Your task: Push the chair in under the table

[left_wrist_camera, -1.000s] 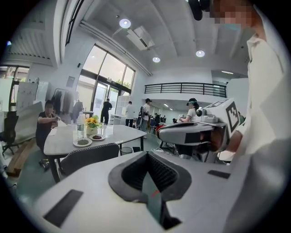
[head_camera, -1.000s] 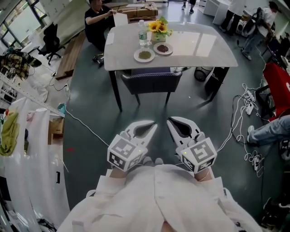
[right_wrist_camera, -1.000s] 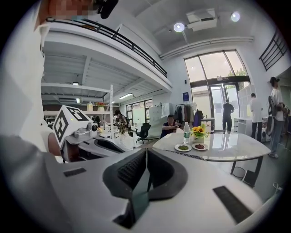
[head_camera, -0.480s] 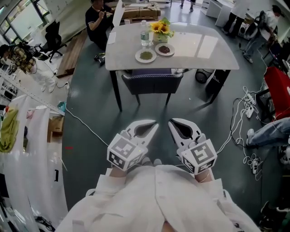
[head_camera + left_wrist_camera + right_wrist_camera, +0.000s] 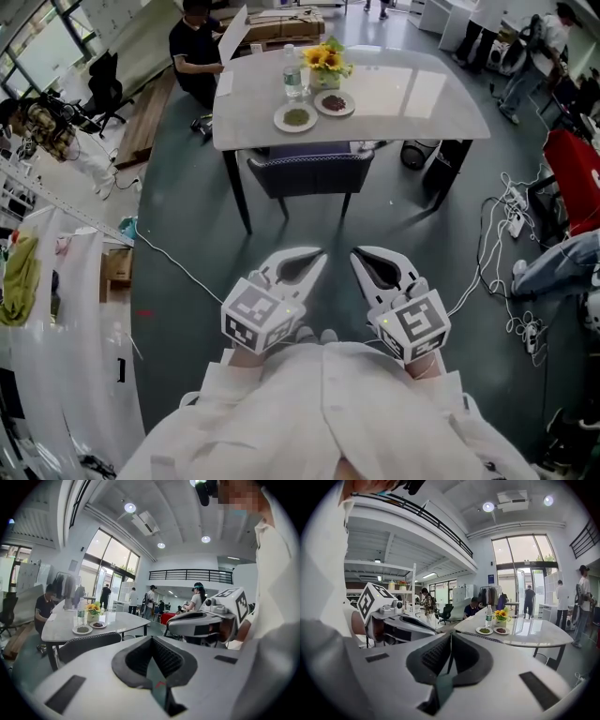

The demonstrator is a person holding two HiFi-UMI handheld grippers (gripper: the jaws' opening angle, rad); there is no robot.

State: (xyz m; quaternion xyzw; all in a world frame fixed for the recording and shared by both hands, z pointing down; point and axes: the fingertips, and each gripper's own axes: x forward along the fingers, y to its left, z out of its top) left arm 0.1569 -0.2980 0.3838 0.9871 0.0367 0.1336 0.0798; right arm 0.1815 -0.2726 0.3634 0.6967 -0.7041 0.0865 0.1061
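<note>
We hold the left gripper (image 5: 315,260) and the right gripper (image 5: 359,258) side by side, low in front of our white coat (image 5: 319,412), both pointing toward the table (image 5: 422,94) and well apart from it. Each pair of jaws is pressed together with nothing between them (each gripper view shows the dark pads meeting in a thin seam). The dark chair (image 5: 311,171) stands at the table's near edge, its seat tucked beneath the top and its backrest just at the rim. On the tabletop sit a green-filled plate (image 5: 296,117), a dark-filled plate (image 5: 336,102), a water bottle (image 5: 292,75) and sunflowers (image 5: 325,58). A person (image 5: 192,47) sits at the far left corner.
</note>
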